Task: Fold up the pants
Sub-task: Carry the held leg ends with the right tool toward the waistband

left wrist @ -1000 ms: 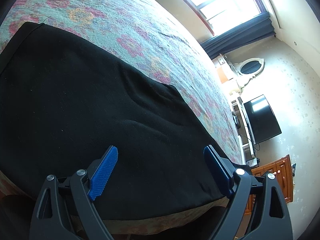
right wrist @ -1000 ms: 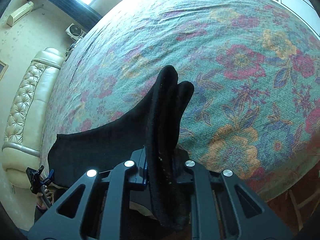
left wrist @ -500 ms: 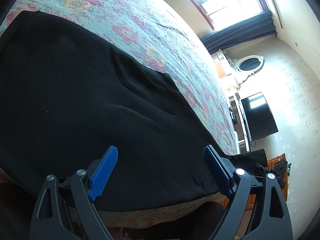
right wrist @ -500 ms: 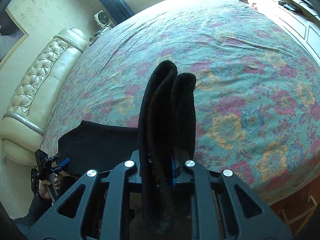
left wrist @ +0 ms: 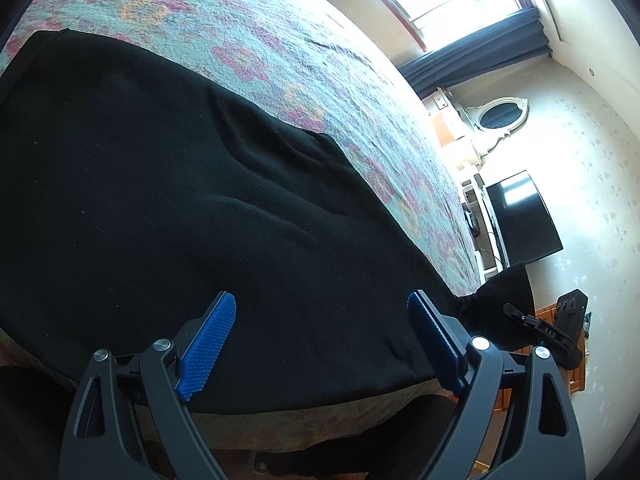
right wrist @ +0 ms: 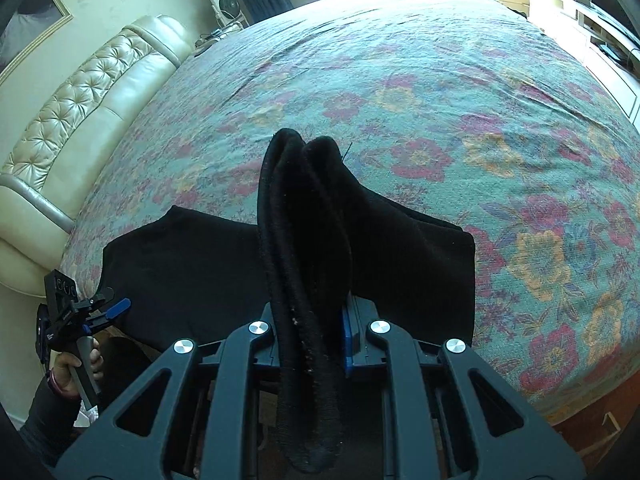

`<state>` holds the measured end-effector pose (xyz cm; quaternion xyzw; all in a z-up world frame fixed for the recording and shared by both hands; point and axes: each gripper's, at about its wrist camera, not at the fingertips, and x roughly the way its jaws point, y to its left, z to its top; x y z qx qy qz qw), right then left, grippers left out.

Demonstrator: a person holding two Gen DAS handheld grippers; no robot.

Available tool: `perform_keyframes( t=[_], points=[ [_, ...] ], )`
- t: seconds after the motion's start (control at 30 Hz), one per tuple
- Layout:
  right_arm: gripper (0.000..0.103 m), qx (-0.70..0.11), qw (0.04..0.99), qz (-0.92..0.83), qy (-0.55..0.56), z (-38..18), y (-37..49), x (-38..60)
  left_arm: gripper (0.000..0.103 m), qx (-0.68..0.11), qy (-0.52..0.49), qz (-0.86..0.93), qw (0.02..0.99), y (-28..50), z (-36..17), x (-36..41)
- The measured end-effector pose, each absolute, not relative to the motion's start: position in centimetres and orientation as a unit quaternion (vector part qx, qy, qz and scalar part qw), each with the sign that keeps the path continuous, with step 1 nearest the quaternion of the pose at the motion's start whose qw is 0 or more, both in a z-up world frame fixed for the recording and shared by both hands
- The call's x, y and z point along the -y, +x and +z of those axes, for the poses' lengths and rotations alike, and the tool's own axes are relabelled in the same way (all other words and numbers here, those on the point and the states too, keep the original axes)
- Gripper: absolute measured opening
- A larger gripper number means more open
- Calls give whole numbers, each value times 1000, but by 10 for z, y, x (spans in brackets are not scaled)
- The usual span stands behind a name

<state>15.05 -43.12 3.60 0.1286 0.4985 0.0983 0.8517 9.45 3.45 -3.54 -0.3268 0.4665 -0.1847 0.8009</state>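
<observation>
I see the black pants [left wrist: 168,208] spread flat on the floral bedspread [right wrist: 440,92], near its front edge. My right gripper [right wrist: 316,332] pinches a bunched fold of them, lifted above the bedspread. My left gripper [left wrist: 320,344] hangs spread wide over the pants, gripping nothing.

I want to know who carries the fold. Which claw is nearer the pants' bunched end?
Right. The right claw is clamped on the bunched end; the left claw hovers open over the flat part of the pants.
</observation>
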Motion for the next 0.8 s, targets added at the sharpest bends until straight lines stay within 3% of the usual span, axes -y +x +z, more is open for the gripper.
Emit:
perform_keyframes(
  t=[0.8],
  points=[
    [16,-516,849,106,48,1,171,310,87,-469,-321,-189,801,94,-37,-28]
  ],
)
